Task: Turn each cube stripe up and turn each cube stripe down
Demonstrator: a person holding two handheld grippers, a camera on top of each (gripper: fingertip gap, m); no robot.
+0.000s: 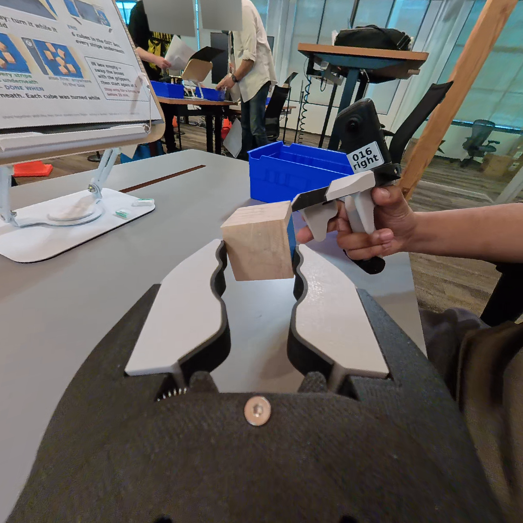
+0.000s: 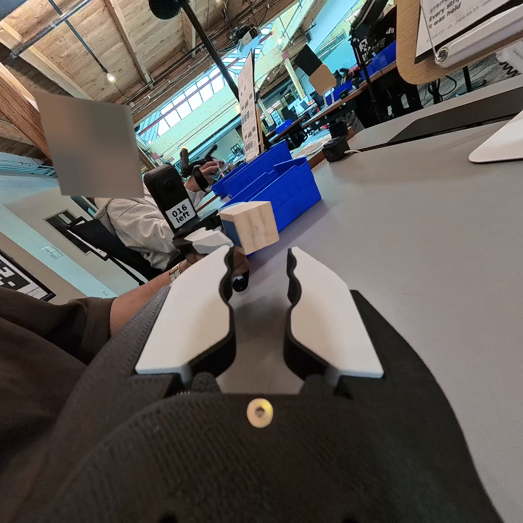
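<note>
A: On the grey table point(image 1: 70, 283), nearest the left gripper point(image 1: 259, 256), what's around?

B: Its two white fingers point(image 1: 184, 305) clamp a wooden cube point(image 1: 259, 244) at the tips, lifted clear of the tabletop. A blue stripe runs down the cube's right-hand face, seen best from the right wrist view point(image 2: 249, 227).

A: And the right gripper point(image 1: 294, 205)?

B: A hand point(image 1: 376, 226) holds it just beside the cube's upper right corner; whether it touches the wood I cannot tell. From its own camera the right gripper point(image 2: 259, 256) stands parted with nothing between the fingers, the cube a little ahead and left of them.

A: Farther off?

B: A blue bin point(image 1: 294, 172) sits behind the cube. To the left, a white stand point(image 1: 76, 215) carries an instruction sheet point(image 1: 70, 56). Beyond, people stand at another table with more blue bins.
</note>
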